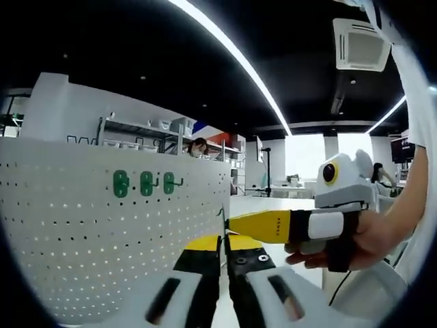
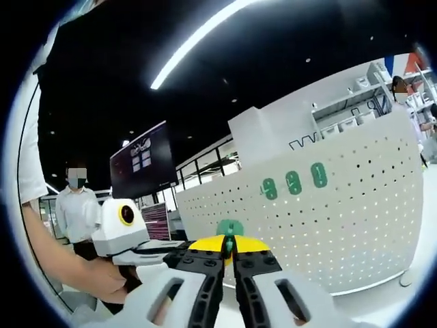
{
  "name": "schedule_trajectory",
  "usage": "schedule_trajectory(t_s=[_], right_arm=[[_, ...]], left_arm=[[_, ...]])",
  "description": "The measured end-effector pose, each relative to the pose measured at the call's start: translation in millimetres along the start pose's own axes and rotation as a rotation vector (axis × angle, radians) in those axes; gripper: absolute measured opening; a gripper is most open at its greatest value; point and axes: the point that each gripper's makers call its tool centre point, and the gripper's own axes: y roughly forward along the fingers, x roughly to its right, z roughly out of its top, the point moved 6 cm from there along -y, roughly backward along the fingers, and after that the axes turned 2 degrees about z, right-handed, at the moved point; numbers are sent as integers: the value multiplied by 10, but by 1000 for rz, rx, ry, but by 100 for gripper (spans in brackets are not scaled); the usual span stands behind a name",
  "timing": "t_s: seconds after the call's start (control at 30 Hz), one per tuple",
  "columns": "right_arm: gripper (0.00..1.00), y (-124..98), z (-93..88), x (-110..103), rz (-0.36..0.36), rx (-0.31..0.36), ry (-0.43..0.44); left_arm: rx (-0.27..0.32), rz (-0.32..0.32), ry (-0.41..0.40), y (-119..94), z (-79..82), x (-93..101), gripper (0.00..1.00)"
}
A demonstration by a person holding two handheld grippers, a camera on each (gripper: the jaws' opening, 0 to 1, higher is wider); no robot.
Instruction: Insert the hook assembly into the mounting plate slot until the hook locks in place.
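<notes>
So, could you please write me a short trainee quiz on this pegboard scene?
1. True or false: three green hooks already hang in a row on the white pegboard.
2. What does the right gripper hold between its jaws? A) a green hook B) a screwdriver C) nothing
3. Fill in: in the left gripper view, the left gripper's jaws look ____.

Key: 1 true; 2 A, a green hook; 3 shut, nothing visible between them.
</notes>
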Motion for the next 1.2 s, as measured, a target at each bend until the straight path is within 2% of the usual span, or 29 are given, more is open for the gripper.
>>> schedule_trajectory(t_s=[0.07, 0.37, 0.43, 0.53, 0.57, 0.67, 0.77, 0.9, 1.0, 1.1, 1.2], right_arm=[[1, 11, 4, -16, -7, -19, -28], [0, 1, -18, -13, -21, -39, -17], [0, -1, -25, -11, -21, -42, -11], [0, -6, -53, 8, -25, -52, -6], [0, -10, -53, 11, -26, -51, -7], [0, -16, -50, 15, -25, -53, -4], [0, -20, -42, 20, -26, -50, 1], [0, -21, -43, 21, -25, -49, 10], [0, -17, -44, 11, -19, -49, 18], [0, -15, -46, 4, -14, -50, 20], [0, -13, -47, -5, -9, -53, 20]], left_arm=[[-3, 3, 7, -7, -6, -3, 1], [-21, 12, 17, -15, -31, -1, 3], [-25, 18, 71, -6, -43, 9, 3], [-54, 10, 67, 22, -85, 25, 7], [-59, 7, 72, 27, -96, 32, 10], [-83, 12, 83, 41, -134, 46, 30], [-80, 22, 93, 41, -145, 31, 45], [-89, 45, 86, 49, -180, -4, 71], [-93, 49, 65, 49, -207, -12, 83], [-83, 63, 77, 37, -214, -19, 91], [-73, 72, 78, 30, -204, -28, 93]])
